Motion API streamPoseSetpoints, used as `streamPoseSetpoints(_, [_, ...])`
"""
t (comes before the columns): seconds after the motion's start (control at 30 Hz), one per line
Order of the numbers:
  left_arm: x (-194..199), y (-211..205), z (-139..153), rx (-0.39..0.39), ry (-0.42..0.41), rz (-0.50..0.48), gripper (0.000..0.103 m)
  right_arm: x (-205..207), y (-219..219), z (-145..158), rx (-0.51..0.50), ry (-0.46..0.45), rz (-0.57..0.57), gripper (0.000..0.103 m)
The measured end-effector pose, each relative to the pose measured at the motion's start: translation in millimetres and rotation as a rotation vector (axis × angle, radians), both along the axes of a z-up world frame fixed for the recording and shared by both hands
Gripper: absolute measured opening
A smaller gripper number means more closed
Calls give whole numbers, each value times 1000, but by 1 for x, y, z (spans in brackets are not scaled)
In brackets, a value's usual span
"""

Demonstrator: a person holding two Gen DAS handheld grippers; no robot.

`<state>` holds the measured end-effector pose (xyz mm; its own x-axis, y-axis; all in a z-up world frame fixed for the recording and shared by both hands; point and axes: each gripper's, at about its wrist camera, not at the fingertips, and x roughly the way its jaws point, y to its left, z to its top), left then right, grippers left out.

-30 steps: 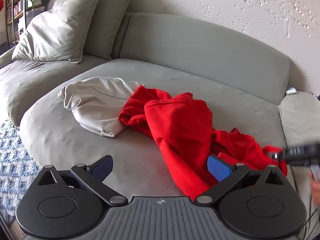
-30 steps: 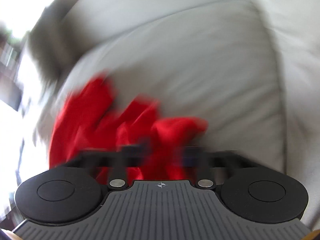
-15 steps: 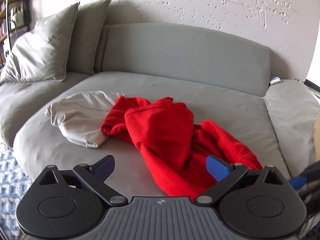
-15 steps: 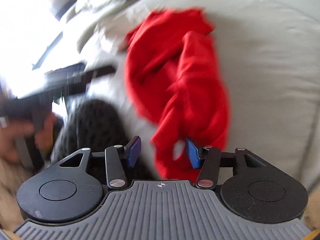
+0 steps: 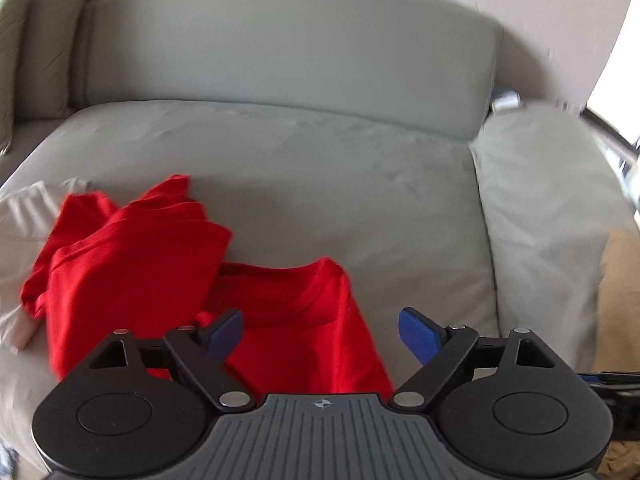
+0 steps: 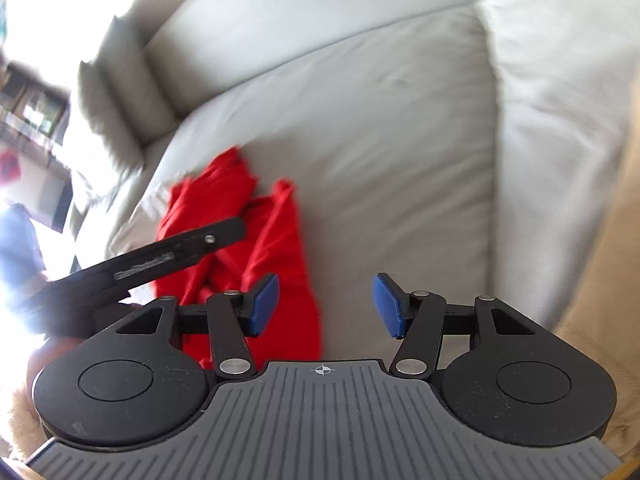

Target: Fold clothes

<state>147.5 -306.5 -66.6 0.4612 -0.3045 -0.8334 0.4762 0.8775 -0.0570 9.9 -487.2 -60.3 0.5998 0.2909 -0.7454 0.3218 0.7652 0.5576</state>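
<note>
A crumpled red shirt (image 5: 132, 264) lies on the grey sofa seat (image 5: 320, 184), at the lower left of the left wrist view. My left gripper (image 5: 320, 334) is open and empty, hovering just above the shirt's near edge. In the right wrist view the red shirt (image 6: 276, 240) lies left of centre. My right gripper (image 6: 324, 306) is open and empty, with its left pad over the shirt's edge. The left gripper's body (image 6: 160, 256) shows there as a black bar over the shirt.
A pale beige garment (image 5: 20, 216) lies partly under the shirt at the far left. The sofa backrest (image 5: 280, 52) runs behind, with a grey cushion (image 5: 544, 220) to the right and pillows (image 6: 120, 92) at the far end.
Both grippers have swung over the sofa and views have shifted right. My right gripper has opened wider. The shirt now lies lower left of my left gripper's view.
</note>
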Motion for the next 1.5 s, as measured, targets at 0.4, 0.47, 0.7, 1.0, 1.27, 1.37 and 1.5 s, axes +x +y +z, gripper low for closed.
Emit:
streamPoseSetpoints(0.4, [-120,38,3,-91,-200,-462,2,-4,-21,-2,20,-67,-71,59])
streamPoseSetpoints(0.47, [-151,74,22,-213,-191,-584,2,0,-20,-2,57,-60,-49,59])
streamPoseSetpoints(0.7, [-189,173,46,-356,-170,-545,3,30,20,-30,210,85,120,70])
streamPoseSetpoints(1.0, [-185,226,104,-387,-347,-415,3,71,66,-61,538,21,9,74])
streamPoseSetpoints(1.27, [-201,223,93,-392,-319,-547,3,104,107,-11,250,127,193,71])
streamPoseSetpoints(1.37, [-200,225,92,-385,-325,-552,3,111,123,-13,114,263,270,76])
streamPoseSetpoints(1.5, [-200,227,91,-375,-332,-558,3,112,143,-29,30,348,332,24])
